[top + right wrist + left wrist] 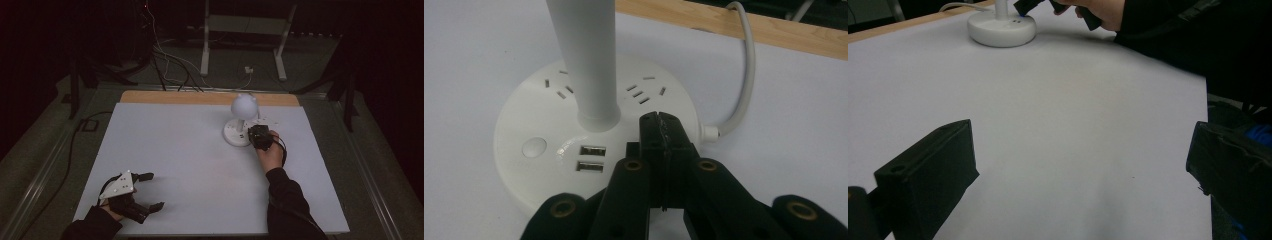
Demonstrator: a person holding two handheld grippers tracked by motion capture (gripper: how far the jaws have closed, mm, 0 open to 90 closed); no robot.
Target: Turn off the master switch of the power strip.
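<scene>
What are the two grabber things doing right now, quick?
Left gripper: open, holding nothing, low over the white table.
Right gripper: shut, holding nothing, its tip over the lamp base.

The white table surface [190, 160] lies bare across the left, centre and lower right of the high view, giving open passage there. One obstacle stands in the upper right of centre: a white lamp [243, 106] on a round base [234, 134]. Its stem [584, 60] rises from the base centre and blocks passage across it. A white cord [746, 70] leaves the base toward the wooden table edge [150, 97]. The right gripper [659, 127], jaws closed together, occupies the base's near right rim. The left gripper [147, 191], jaws spread wide, sits at lower left.
</scene>
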